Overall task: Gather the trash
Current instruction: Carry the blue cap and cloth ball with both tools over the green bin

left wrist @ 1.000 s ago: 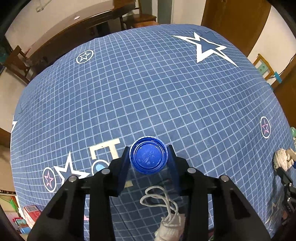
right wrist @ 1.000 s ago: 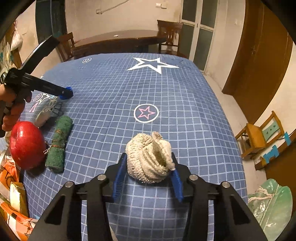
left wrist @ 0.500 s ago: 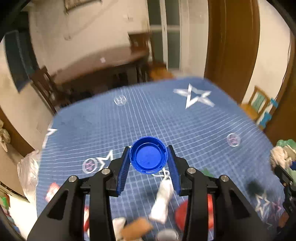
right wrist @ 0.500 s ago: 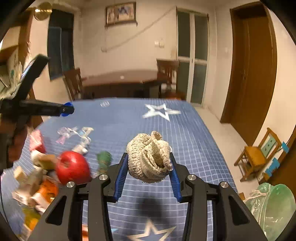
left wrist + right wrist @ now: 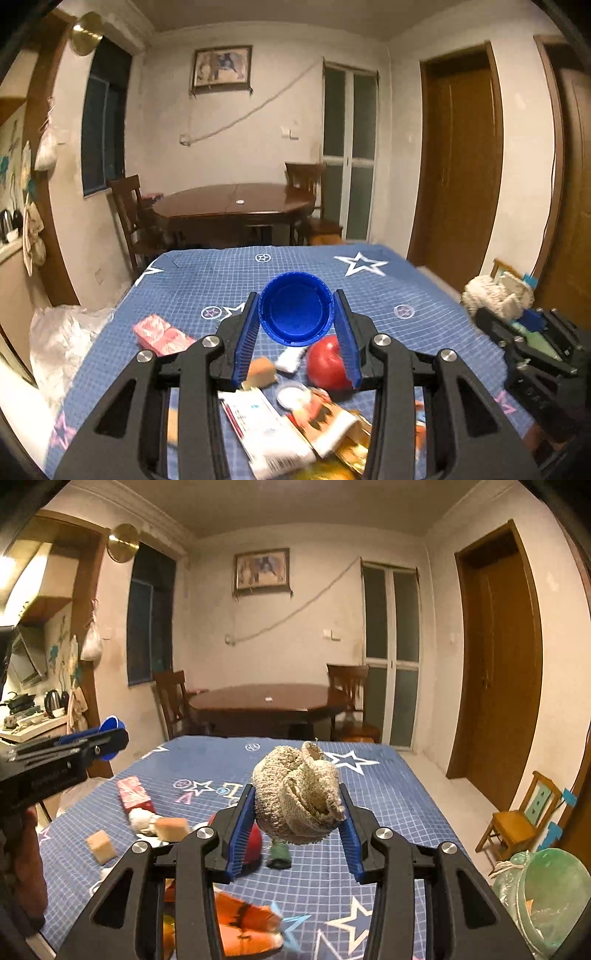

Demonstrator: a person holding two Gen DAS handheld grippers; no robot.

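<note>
My left gripper (image 5: 296, 317) is shut on a blue bottle cap (image 5: 295, 308), held in the air above the blue star-patterned table (image 5: 207, 280). My right gripper (image 5: 297, 805) is shut on a beige crumpled cloth ball (image 5: 297, 794), also held above the table (image 5: 388, 812). The right gripper with the cloth shows at the right of the left wrist view (image 5: 498, 299). The left gripper with the cap shows at the left of the right wrist view (image 5: 110, 731). Trash lies below: a red apple (image 5: 327, 363), pink wrapper (image 5: 162, 332), paper packets (image 5: 266, 432) and orange wrappers (image 5: 243, 923).
A green-lined bin (image 5: 546, 897) stands on the floor at the table's right. A white plastic bag (image 5: 62, 339) hangs at the table's left edge. A wooden dining table (image 5: 236, 206) with chairs stands behind. Tan blocks (image 5: 99, 845) and a green scrap (image 5: 279, 853) lie on the table.
Both grippers have lifted and tilted up from the table with their loads. The views now show the room and the trash pile below rather than the cloth close up.
</note>
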